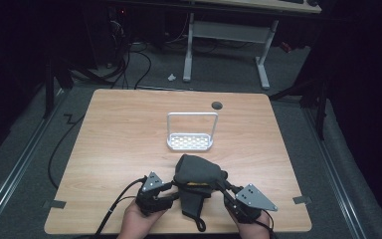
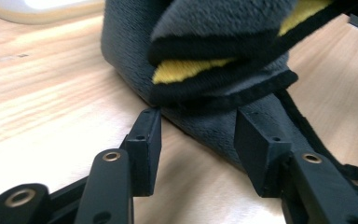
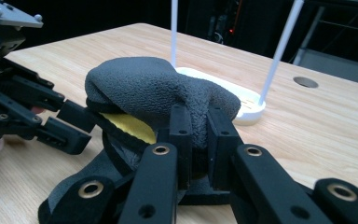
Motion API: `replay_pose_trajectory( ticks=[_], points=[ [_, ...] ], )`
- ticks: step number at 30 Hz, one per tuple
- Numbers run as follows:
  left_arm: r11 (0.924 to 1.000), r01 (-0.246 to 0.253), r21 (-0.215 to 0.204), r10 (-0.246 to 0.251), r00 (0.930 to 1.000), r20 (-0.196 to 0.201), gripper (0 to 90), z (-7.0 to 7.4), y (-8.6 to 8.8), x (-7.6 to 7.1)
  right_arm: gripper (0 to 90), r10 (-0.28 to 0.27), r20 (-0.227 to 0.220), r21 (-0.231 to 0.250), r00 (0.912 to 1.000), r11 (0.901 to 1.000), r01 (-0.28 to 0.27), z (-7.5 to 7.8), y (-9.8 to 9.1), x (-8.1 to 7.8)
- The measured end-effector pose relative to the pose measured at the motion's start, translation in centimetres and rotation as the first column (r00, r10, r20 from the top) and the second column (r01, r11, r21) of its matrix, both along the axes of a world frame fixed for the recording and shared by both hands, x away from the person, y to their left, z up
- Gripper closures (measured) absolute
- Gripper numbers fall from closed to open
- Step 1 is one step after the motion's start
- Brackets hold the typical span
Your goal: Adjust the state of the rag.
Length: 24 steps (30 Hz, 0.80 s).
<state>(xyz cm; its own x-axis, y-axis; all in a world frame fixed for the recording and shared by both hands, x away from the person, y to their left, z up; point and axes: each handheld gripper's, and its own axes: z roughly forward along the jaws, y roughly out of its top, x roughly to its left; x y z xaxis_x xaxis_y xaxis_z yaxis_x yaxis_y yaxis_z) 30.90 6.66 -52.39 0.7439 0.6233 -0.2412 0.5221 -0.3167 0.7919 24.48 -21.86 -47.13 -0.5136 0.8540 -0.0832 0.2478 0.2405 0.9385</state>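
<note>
High view: a grey fabric slipper (image 1: 196,172) with yellow lining is seen on the bench (image 1: 124,134), before a white rack (image 1: 190,142). It is pinched by the right tool (image 3: 198,140); the left tool (image 2: 198,135) is spread beside its edge. Closing the left tool seems called for next.

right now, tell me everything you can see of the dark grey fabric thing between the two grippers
The dark grey fleece-like fabric item has black edging, a yellow lining inside its fold and a black strap trailing toward the table's near edge. It lies folded and bunched on the wooden table, just in front of the white wire rack. The right gripper pinches its grey fabric; the left gripper is open, jaws astride its edge.
</note>
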Motion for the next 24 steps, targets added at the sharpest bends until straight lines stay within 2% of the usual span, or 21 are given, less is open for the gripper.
replay_pose_trajectory(
  ticks=[1, 2, 4, 7, 8, 9, 11, 12, 13, 14, 15, 16, 17, 18, 19, 20, 22, 24],
  points=[
    [0.9995, 0.028, -0.015, -0.028, 0.9994, -0.018, 48.6, 0.0, -0.7, -0.4, 83.2, -0.004, 0.002, 0.001, 1.0000, 1.0000, 0.004, 0.0, -0.1, 0.0],
    [0.9993, 0.037, -0.002, -0.037, 0.9993, -0.008, 45.9, 0.0, -1.1, -0.7, 83.2, -0.005, -0.003, 0.004, 1.0000, 1.0000, 0.005, -0.1, -0.1, 0.0],
    [0.9977, 0.053, 0.042, -0.055, 0.9978, 0.037, 43.7, 0.1, -2.0, -1.7, 83.1, -0.008, -0.006, 0.004, 1.0000, 1.0000, 0.008, -0.1, -0.1, 0.0],
    [0.9947, 0.087, 0.055, -0.091, 0.9925, 0.081, 43.2, 0.5, -2.8, -3.2, 83.1, -0.005, -0.002, -0.006, 1.0000, 1.0000, 0.005, -0.2, 0.0, 0.0],
    [0.9947, 0.087, 0.055, -0.091, 0.9925, 0.081, 43.3, 0.5, -2.8, -3.2, 83.1, -0.005, -0.002, -0.006, 1.0000, 1.0000, 0.005, -0.2, 0.0, 0.0],
    [0.9898, 0.120, 0.078, -0.127, 0.9876, 0.092, 43.1, 0.5, -3.7, -3.8, 83.1, -0.001, -0.006, -0.006, 1.0000, 1.0000, 0.001, -0.2, 0.2, 0.1],
    [0.9875, 0.126, 0.094, -0.135, 0.9860, 0.098, 42.8, 0.4, -4.1, -3.9, 83.1, 0.010, -0.004, -0.008, 0.9999, 0.9999, -0.010, -0.3, 0.4, 0.2],
    [0.9840, 0.142, 0.107, -0.151, 0.9855, 0.077, 43.0, 0.1, -4.7, -3.8, 83.1, 0.013, -0.006, -0.013, 0.9999, 0.9998, -0.013, -0.3, 0.5, 0.2],
    [0.9840, 0.142, 0.107, -0.151, 0.9855, 0.077, 43.4, 0.1, -4.7, -3.8, 83.1, 0.013, -0.006, -0.013, 0.9999, 0.9998, -0.013, -0.3, 0.5, 0.2],
    [0.9820, 0.152, 0.113, -0.160, 0.9849, 0.067, 45.1, -0.1, -4.9, -3.7, 83.1, 0.021, -0.005, -0.018, 0.9998, 0.9996, -0.021, -0.4, 0.7, 0.2],
    [0.9719, 0.158, 0.174, -0.173, 0.9825, 0.070, 48.2, -0.6, -5.4, -3.8, 83.1, 0.022, -0.010, -0.017, 0.9997, 0.9996, -0.023, -0.5, 0.8, 0.2],
    [0.9698, 0.149, 0.193, -0.171, 0.9803, 0.100, 51.2, -0.6, -5.4, -3.9, 83.1, 0.027, -0.011, -0.020, 0.9996, 0.9994, -0.028, -0.5, 0.8, 0.2],
    [0.9665, 0.137, 0.217, -0.166, 0.9786, 0.121, 59.6, -0.6, -5.3, -4.0, 83.1, 0.025, -0.014, -0.022, 0.9996, 0.9994, -0.025, -0.5, 0.8, 0.2],
    [0.9665, 0.137, 0.217, -0.166, 0.9786, 0.121, 67.7, -0.6, -5.3, -4.0, 83.1, 0.025, -0.014, -0.022, 0.9996, 0.9994, -0.025, -0.5, 0.8, 0.2],
    [0.9700, 0.128, 0.207, -0.154, 0.9814, 0.115, 76.2, -0.6, -4.8, -3.6, 83.1, 0.023, -0.017, -0.024, 0.9996, 0.9994, -0.024, -0.6, 0.9, 0.3],
    [0.9700, 0.128, 0.207, -0.154, 0.9814, 0.115, 79.9, -0.6, -4.8, -3.6, 83.1, 0.020, -0.018, -0.028, 0.9996, 0.9994, -0.020, -0.6, 0.9, 0.3],
    [0.9791, 0.103, 0.175, -0.118, 0.9901, 0.077, 82.5, -0.4, -3.3, -2.7, 83.1, 0.006, -0.018, -0.033, 0.9998, 0.9994, -0.007, -0.6, 0.6, 0.4],
    [0.9808, 0.087, 0.174, -0.102, 0.9920, 0.075, 83.3, -0.4, -2.7, -2.5, 83.2, -0.023, -0.013, -0.037, 0.9996, 0.9991, 0.023, -0.6, -0.2, 0.5]
  ],
)
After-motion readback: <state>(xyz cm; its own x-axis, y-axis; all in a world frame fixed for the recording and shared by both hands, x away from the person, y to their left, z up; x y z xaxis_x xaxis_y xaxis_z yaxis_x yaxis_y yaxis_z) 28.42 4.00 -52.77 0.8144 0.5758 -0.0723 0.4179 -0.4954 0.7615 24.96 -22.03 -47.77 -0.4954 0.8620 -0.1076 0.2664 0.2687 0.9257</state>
